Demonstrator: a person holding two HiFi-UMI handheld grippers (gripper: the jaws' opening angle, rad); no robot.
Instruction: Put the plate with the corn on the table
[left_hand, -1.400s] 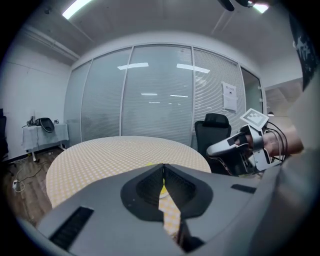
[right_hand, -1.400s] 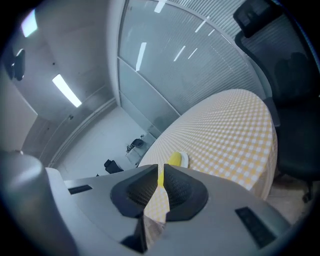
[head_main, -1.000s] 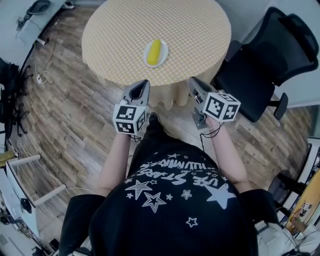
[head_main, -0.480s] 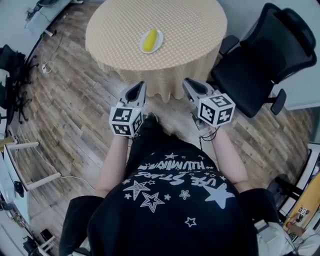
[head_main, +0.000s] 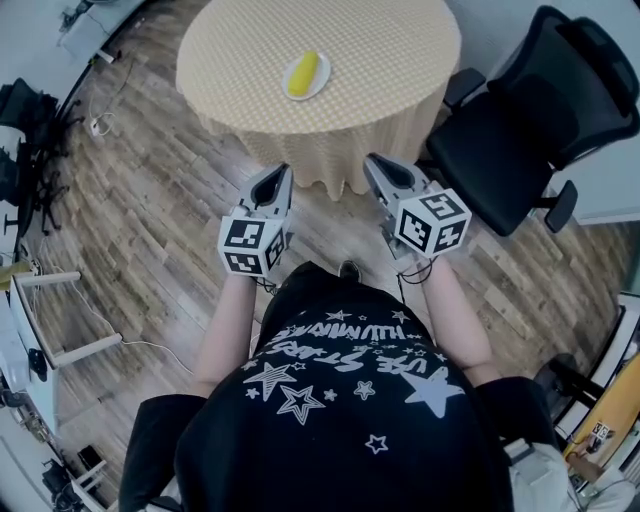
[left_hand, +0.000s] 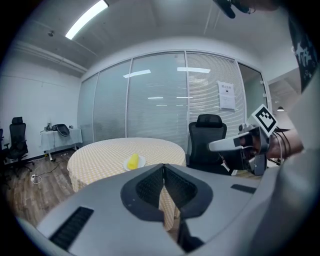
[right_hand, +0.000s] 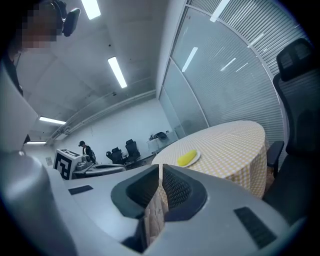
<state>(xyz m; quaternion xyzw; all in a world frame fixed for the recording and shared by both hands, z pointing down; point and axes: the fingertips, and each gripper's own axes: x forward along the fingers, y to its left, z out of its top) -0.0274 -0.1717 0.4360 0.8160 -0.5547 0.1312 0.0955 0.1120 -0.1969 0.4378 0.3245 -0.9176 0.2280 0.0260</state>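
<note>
The plate (head_main: 323, 79) with the corn (head_main: 303, 73) sits on the table (head_main: 390, 50), on the side nearer me. My left tongs (head_main: 277, 172) and right tongs (head_main: 372, 162) are both closed with nothing in them. I hold them side by side over the floor (head_main: 160, 190), apart from the table. A chair (head_main: 530, 120) stands just beside the table, to my right.

Black office chair (head_main: 505, 150) — wooden floor (head_main: 150, 215)
</note>
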